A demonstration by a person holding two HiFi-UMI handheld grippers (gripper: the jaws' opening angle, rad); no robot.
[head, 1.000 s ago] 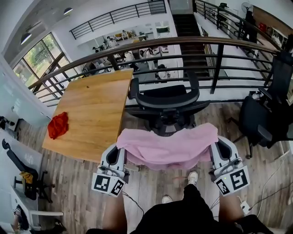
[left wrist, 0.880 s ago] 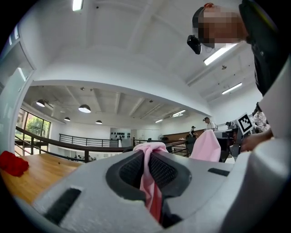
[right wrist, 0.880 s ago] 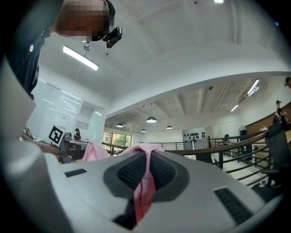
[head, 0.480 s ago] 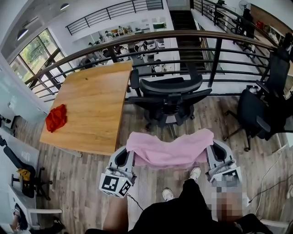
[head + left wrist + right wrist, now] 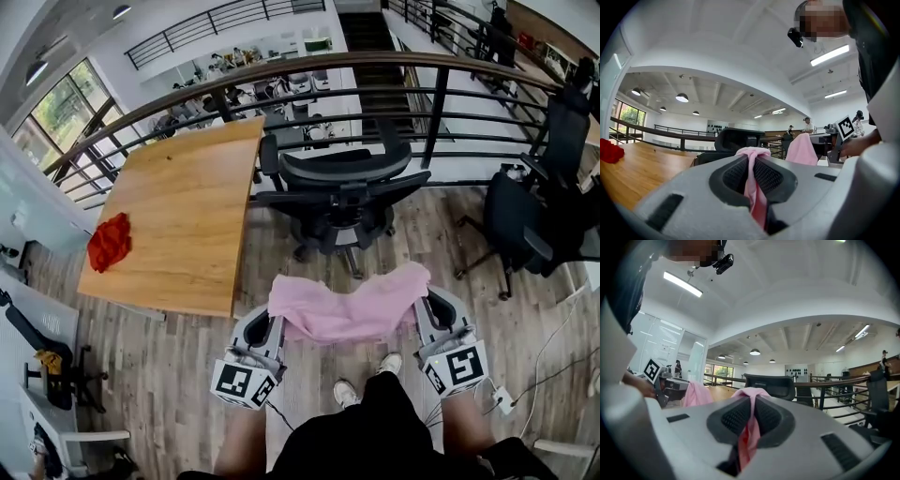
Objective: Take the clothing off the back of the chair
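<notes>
- The pink garment (image 5: 347, 305) hangs in the air between the two grippers, spread sideways and sagging a little in the middle, just in front of the person's legs
- The left gripper (image 5: 277, 325) has its jaws pressed together on one end of the cloth; in the left gripper view a pink fold bunches above the dark ribbed pads and a strip of it runs down between them
- The right gripper (image 5: 419, 315) bites the other end the same way, jaws clamped on a pink fold that sticks up past the pads
- Both grippers point level and away from the person, with their marker cubes facing up
- The black office chair (image 5: 342, 183) stands beyond the garment and apart from it; the cloth touches no part of it
- The chair sits just beside the near corner of a wooden table (image 5: 187, 216)
- A red cloth (image 5: 109, 241) lies crumpled near the table's left edge, well apart from the pink garment
- A dark metal railing (image 5: 281, 80) curves behind chair and table
- More black chairs (image 5: 525, 234) stand off to the right
- The person's light shoes (image 5: 390, 363) rest on the wooden floor (image 5: 187, 375), below the hanging garment
</notes>
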